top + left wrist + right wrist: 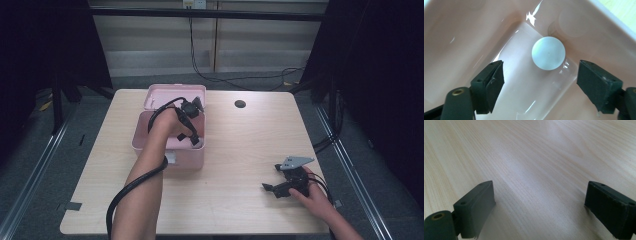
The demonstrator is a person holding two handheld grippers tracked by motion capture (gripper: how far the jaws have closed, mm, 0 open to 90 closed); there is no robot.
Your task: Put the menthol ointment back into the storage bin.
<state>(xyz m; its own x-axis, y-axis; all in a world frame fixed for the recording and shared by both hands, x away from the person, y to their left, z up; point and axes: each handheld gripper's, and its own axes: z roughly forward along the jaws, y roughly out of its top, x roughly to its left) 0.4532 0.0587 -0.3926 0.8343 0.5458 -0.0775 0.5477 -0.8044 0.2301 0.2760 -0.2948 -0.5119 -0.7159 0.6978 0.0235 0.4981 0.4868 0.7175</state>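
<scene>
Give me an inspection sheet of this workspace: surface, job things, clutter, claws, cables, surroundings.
Surface: light wooden table, with a dark round hole near the far edge.
Job's things: pink box, lid open; white ball lying on its floor.
Clutter: nothing seen.
Claws: left claw inside the box, jaws open, ball beyond and untouched; right claw open over bare table.
Cables: black cable along the left forearm; more cable on the floor behind.
Surroundings: black curtains at both sides, pale wall panels behind.
</scene>
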